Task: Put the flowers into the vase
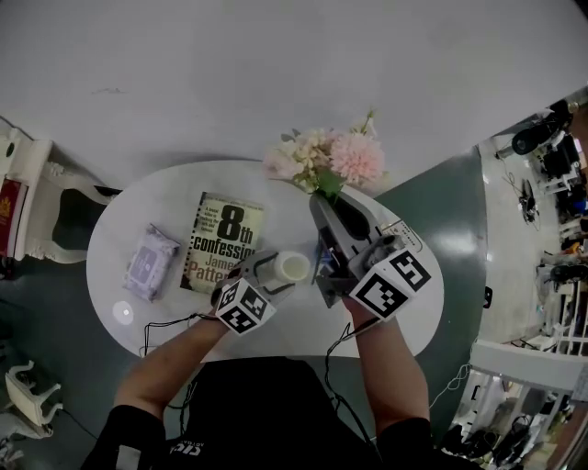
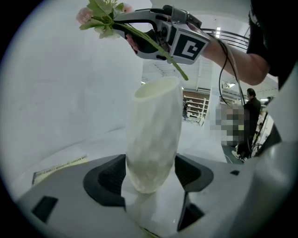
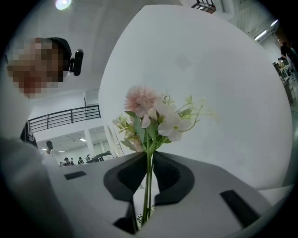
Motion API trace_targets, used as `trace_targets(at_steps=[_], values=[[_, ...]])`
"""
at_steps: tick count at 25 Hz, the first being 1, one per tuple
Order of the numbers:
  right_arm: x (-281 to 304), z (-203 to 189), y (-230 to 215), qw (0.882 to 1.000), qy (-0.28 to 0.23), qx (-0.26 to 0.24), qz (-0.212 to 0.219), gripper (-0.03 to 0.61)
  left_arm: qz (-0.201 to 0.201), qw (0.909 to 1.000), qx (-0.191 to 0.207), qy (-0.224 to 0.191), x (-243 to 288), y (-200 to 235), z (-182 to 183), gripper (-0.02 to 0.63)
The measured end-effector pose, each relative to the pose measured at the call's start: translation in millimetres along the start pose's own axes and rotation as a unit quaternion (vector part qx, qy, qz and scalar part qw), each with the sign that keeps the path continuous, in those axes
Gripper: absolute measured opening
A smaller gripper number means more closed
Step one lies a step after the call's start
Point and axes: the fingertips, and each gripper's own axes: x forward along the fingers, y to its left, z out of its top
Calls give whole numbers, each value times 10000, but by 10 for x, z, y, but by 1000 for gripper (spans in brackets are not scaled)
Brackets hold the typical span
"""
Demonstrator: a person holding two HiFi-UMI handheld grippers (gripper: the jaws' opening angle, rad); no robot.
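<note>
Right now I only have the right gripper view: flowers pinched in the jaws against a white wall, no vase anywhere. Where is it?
Observer: The vase is clamped near its base in the left gripper, mouth up.
Operator: Are the stems inside it yet?
Observer: No. The left gripper view shows the flowers tilted over it, their stem tip just above the edge of the mouth, outside.
Operator: Anything else close by?
Observer: In the head view a book and a purple packet lie to the vase's left, apart from it.
</note>
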Motion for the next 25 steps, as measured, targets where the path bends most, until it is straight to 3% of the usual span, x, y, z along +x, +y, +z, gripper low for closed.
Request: trace_targets(at_steps=[12, 25], values=[[336, -11, 91, 9993, 74, -28, 368, 57, -23, 10000, 0, -14, 7, 15, -12, 333], [234, -215, -47, 9996, 182, 111, 196, 58, -31, 10000, -30, 4, 7, 31, -52, 333]])
